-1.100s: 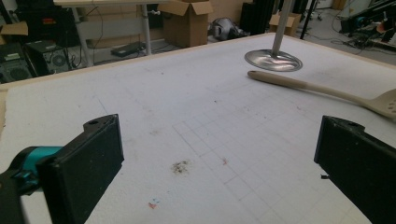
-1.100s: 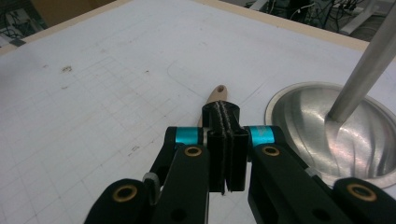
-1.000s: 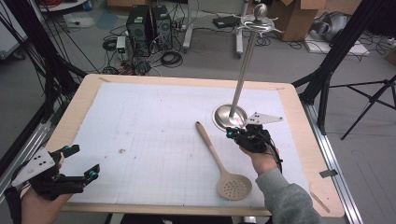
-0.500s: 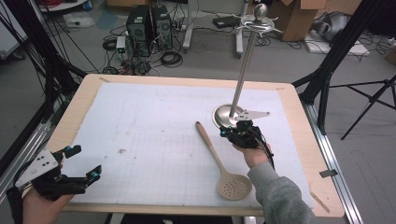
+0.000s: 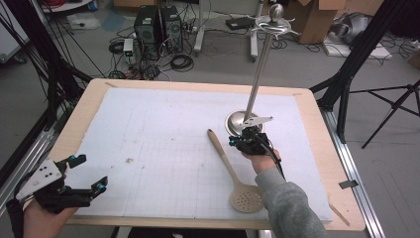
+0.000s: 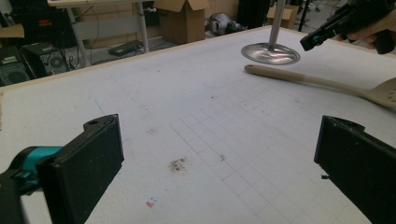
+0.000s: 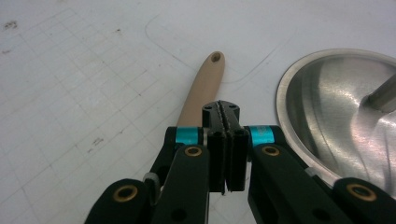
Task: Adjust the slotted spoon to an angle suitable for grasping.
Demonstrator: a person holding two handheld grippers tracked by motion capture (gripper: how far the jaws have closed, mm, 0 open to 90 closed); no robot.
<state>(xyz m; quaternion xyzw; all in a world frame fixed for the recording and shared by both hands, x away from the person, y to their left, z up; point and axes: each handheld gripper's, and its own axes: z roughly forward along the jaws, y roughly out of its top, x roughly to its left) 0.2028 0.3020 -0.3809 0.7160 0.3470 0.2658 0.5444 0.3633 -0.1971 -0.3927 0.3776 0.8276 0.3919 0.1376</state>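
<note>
My right tongs (image 7: 226, 116) cover the lower handle of the wooden spoon (image 7: 201, 86); its perforated head (image 6: 385, 92) and the stand's metal base (image 7: 336, 116) run off the frame edge

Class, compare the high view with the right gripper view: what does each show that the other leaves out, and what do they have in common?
High view alone: the whole table, the stand's tall pole with hooks on top, the spoon's slotted head, the left gripper with jaws wide apart, and the floor with computers and cables.

Right gripper view alone: close detail, namely the hanging hole in the handle's end and the right gripper with its jaws pressed together on nothing.

Both: the wooden spoon's handle, the stand's round metal base and the white gridded mat.
</note>
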